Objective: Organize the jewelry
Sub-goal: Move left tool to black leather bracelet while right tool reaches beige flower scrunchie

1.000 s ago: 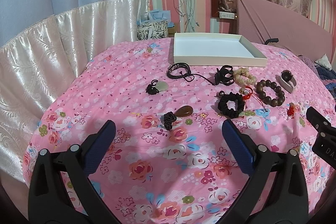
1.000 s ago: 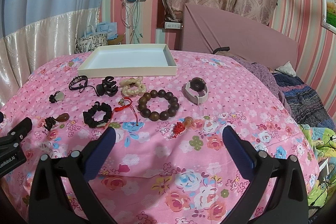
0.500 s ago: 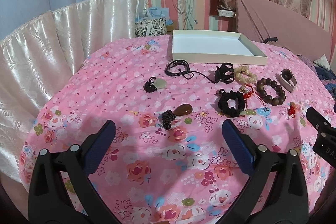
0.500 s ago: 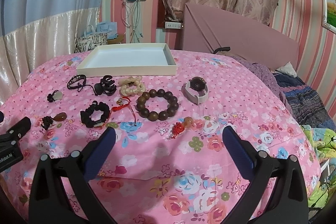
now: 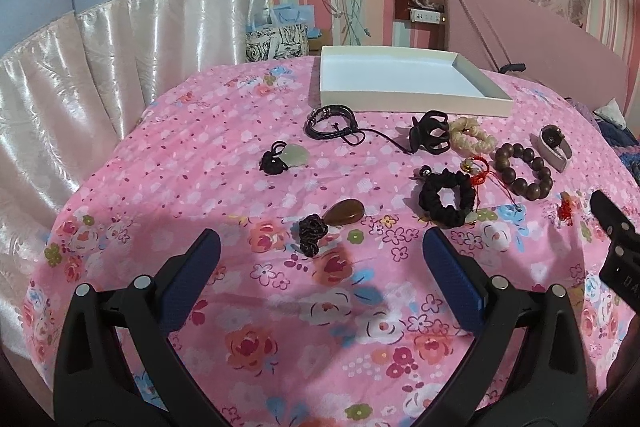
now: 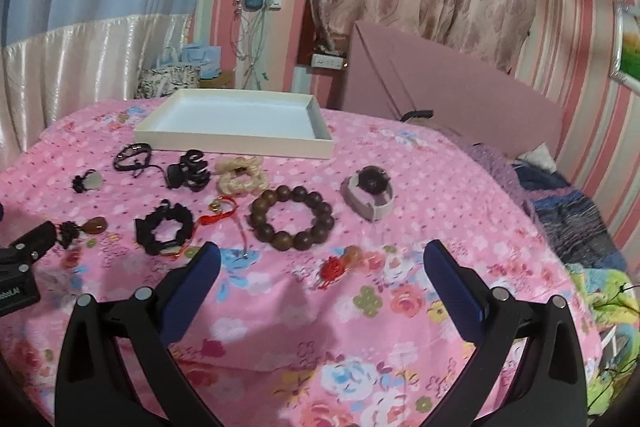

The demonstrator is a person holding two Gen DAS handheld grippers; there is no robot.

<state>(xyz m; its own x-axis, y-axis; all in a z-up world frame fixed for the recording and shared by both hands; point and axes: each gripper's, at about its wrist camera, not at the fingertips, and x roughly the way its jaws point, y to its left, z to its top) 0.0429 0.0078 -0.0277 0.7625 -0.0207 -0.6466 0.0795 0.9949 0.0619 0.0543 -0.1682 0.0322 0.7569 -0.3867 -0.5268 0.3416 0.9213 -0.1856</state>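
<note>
Left gripper spread wide; brown pendant just ahead (untouched); right gripper likewise apart.

You have ten pieces on the bedspread and one tray.
Three pendants, two scrunchies, three bracelets, one hair claw, one watch, one white tray.

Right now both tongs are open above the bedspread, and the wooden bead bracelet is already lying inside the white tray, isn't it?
Not quite. Both tongs, left and right, are open, but the wooden bead bracelet lies on the pink floral bedspread, in front of the white tray, not in it. The right wrist view shows the tray holding nothing.
</note>
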